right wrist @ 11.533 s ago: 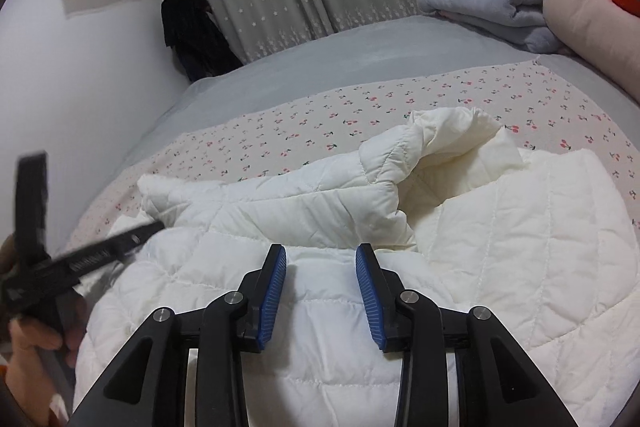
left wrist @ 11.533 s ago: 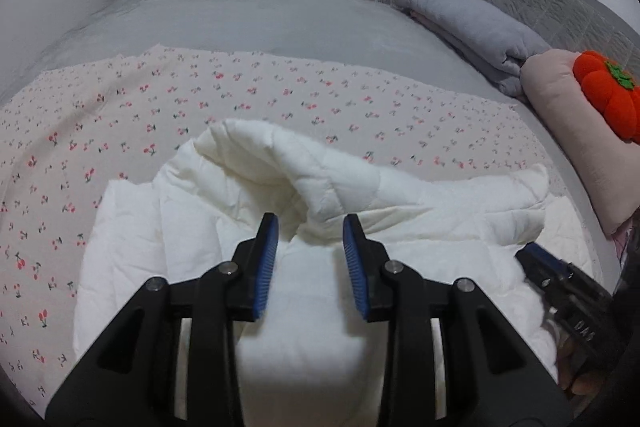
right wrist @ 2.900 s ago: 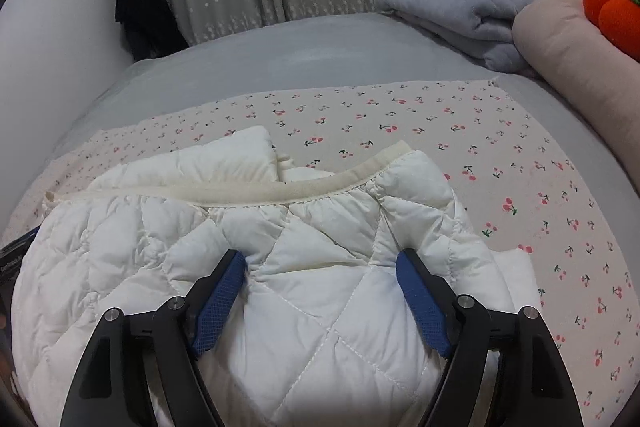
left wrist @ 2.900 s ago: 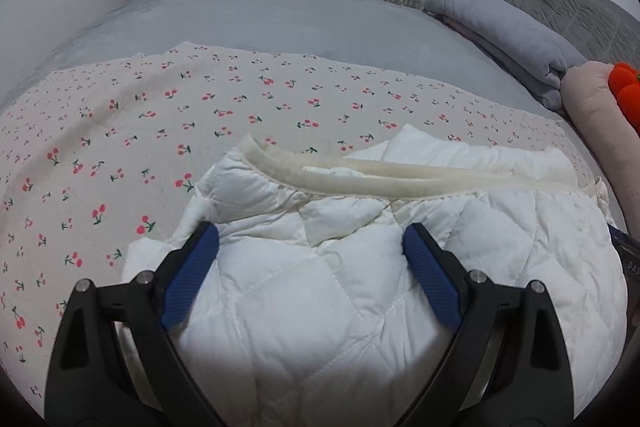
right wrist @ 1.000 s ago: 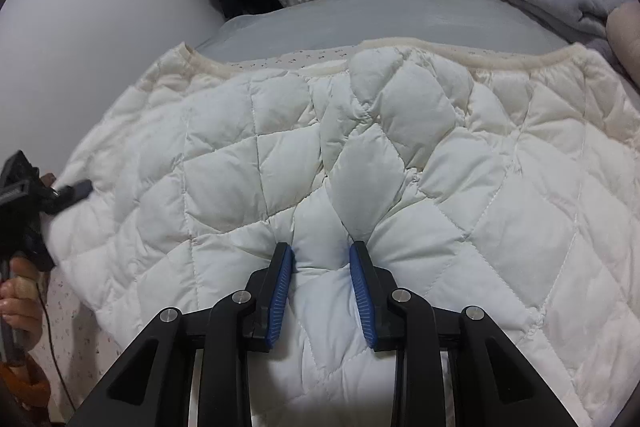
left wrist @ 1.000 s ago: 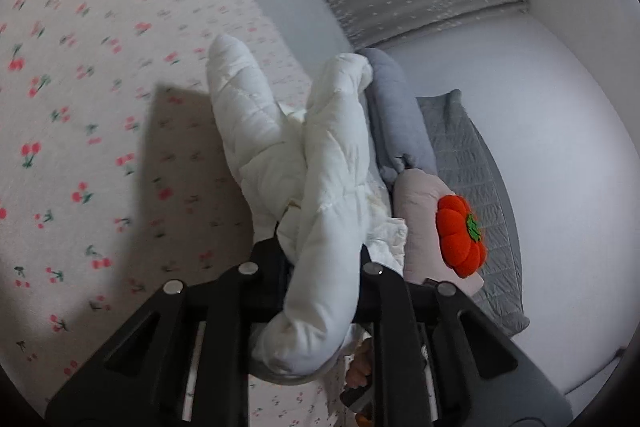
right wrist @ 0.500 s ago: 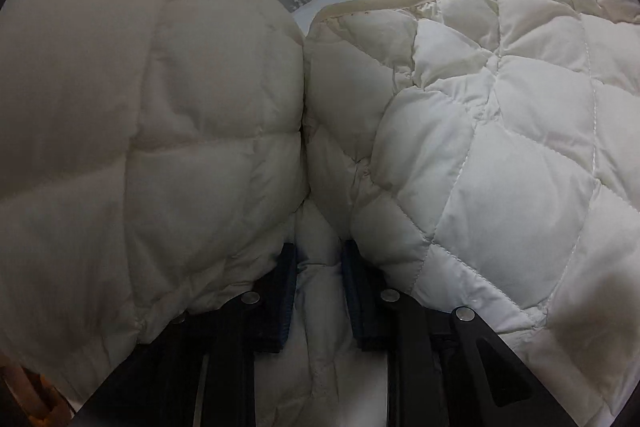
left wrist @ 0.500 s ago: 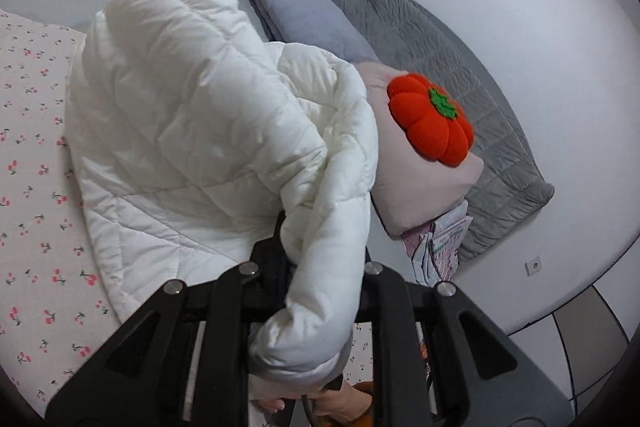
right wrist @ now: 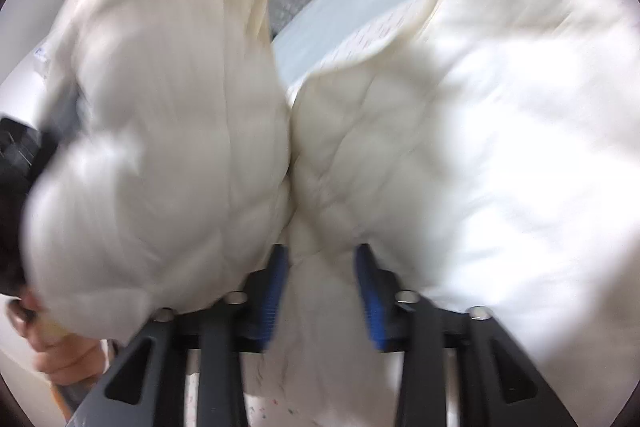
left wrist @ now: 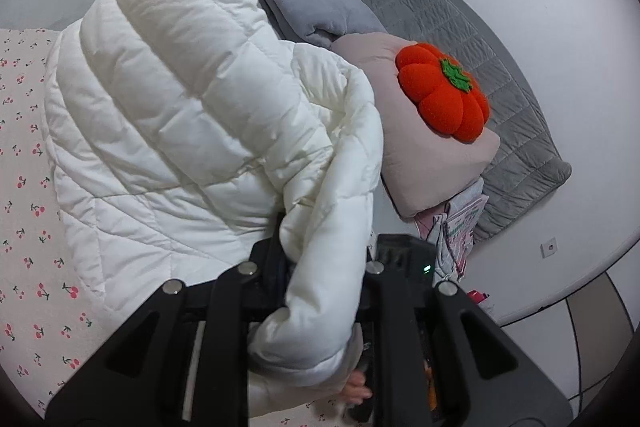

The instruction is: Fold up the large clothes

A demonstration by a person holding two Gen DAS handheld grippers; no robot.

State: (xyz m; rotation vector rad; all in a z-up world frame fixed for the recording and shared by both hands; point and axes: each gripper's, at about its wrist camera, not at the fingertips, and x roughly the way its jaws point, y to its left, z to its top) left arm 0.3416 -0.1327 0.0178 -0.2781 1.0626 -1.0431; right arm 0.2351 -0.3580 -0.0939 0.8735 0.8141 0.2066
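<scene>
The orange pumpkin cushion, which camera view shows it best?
The left wrist view: the orange pumpkin cushion sits sharp and unobstructed on the pink pillow. The right wrist view shows none of it, only the blurred white jacket.

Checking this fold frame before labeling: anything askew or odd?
Yes. The white puffer jacket hangs bunched in a lump instead of flat on the cherry-print sheet; the left claw pinches a thick wad. Right wrist view is motion-blurred, so its grip is unclear.

Soft cloth all around you, hard plastic in your hands.
Your white jacket (left wrist: pixel 180 115) is smooth quilted fabric; the pumpkin cushion (left wrist: pixel 442 93) looks fuzzy; the left gripper (left wrist: pixel 320 267) is matt black plastic.
</scene>
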